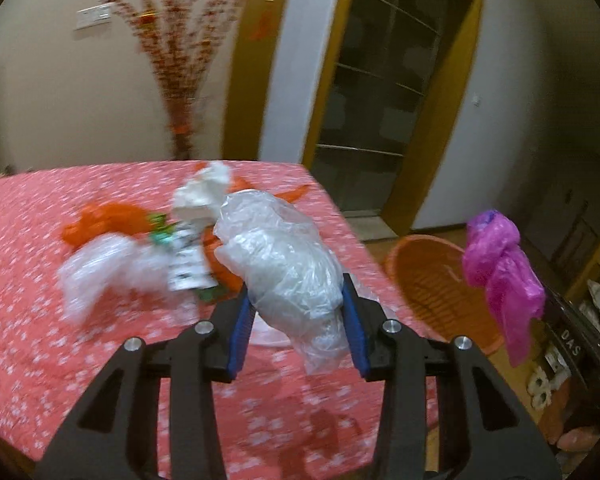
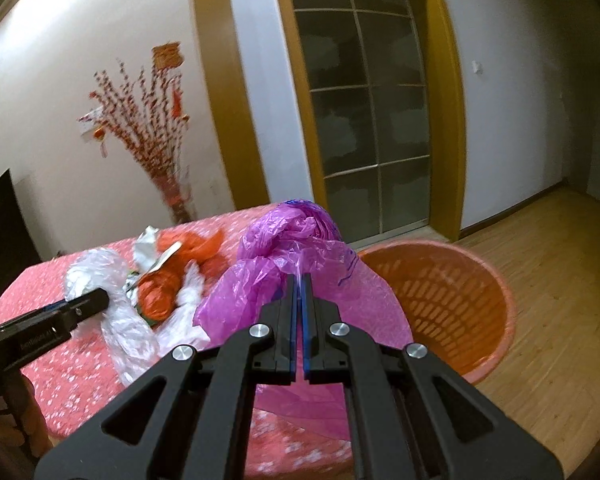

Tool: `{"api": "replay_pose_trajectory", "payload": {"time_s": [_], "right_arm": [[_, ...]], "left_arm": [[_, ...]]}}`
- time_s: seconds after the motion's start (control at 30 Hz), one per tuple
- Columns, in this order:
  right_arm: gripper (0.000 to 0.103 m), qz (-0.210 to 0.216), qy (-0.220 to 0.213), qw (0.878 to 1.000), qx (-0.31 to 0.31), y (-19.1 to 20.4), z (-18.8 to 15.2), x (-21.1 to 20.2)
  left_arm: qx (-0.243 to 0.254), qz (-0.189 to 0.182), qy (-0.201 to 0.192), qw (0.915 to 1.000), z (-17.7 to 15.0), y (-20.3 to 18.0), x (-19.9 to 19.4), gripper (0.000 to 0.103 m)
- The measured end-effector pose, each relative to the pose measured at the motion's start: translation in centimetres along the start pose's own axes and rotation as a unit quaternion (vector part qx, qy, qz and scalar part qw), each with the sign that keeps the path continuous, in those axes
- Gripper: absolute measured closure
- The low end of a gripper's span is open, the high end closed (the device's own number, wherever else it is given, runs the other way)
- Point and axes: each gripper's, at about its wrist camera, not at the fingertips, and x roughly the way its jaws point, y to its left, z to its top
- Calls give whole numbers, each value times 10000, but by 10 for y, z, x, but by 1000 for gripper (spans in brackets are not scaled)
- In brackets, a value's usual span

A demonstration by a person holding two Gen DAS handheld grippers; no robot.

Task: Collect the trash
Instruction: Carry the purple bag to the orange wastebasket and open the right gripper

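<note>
Both pairs of jaws are clamped on plastic: the left gripper [image 1: 298, 312] squeezes a crumpled clear plastic bag [image 1: 288, 264] between its blue pads, the jaws held fairly wide by the bulk of it; the right gripper [image 2: 299, 316] has its jaws pinched almost together on a thin fold of a magenta plastic bag [image 2: 284, 264], which hangs in loose folds around the fingers.

The clear bag is lifted off the pink flowered tablecloth [image 1: 40, 320], above the table's near right part; the magenta bag hangs past the table's edge, just beside the orange slotted basket [image 2: 452, 304] on the wooden floor [image 2: 560, 280], and in the left wrist view it dangles close to the basket's rim.

As far as the right wrist view shows, the basket looks empty, though its bottom is partly hidden behind the bag and gripper, so I would not swear to that; by that reading nothing is yet collected, and these two bags are the first on their way.

Left on the cloth is a heap: an orange plastic bag [image 1: 100, 224], crumpled white paper [image 1: 204, 192], another clear wrapper [image 1: 100, 272], and a printed packet with green on it [image 1: 184, 264]; motion blur smears this pile in the left view, so the count of pieces is uncertain. Most of the work, I judge, remains.
</note>
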Motion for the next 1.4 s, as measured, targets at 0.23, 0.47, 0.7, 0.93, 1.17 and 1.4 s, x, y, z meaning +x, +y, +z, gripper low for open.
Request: {"api": "replay_pose_trajectory", "payload": {"time_s": [0.23,0.47,0.7,0.93,1.17,1.4], "right_arm": [[101,-306,-198,9988,313,-37,13,5],[101,-529,-220,9966,600,-71,18,19],[101,-625,-159,9945,824,-97,17,37],[101,-661,-109,9932,947,-114,18,55],[101,-693,-34,9917,1084,-127,17,72],[96,-704,86,9897,1245,-137,11,82]], "left_arm": [[425,-454,118,9980,20,-53,39,62],[747,-770,247,9939,33,-100,90,62],[1013,-989,346,9893,30,-134,126,62],[1219,-1092,493,9853,22,-151,156,62],[1297,-1148,627,9829,18,-164,177,60],[1285,-1078,752,9830,12,-164,193,45]]}}
